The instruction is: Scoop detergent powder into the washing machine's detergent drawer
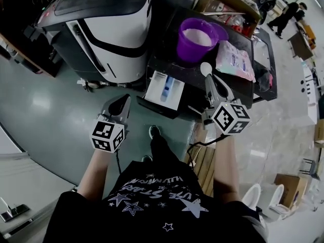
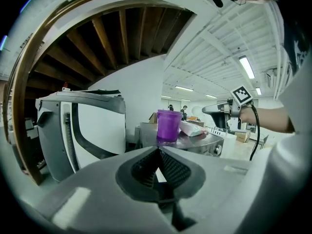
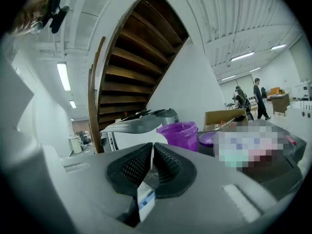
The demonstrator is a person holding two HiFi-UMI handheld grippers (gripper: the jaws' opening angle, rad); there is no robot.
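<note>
Below, washing machine [image 1: 167,59] on grey floor [image 1: 45,115]

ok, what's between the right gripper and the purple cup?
Head view: only the white scoop held by the right gripper, short of the purple cup.

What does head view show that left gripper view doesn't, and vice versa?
Head view only: white powder inside the purple cup, the purple lid beside it, and the white spoon at the tip of the right tool. Left gripper view only: the left tool head-on, jaws shut and empty, plus the wooden staircase underside and ceiling lights. Both: the purple cup, the detergent bag and the right tool.
</note>
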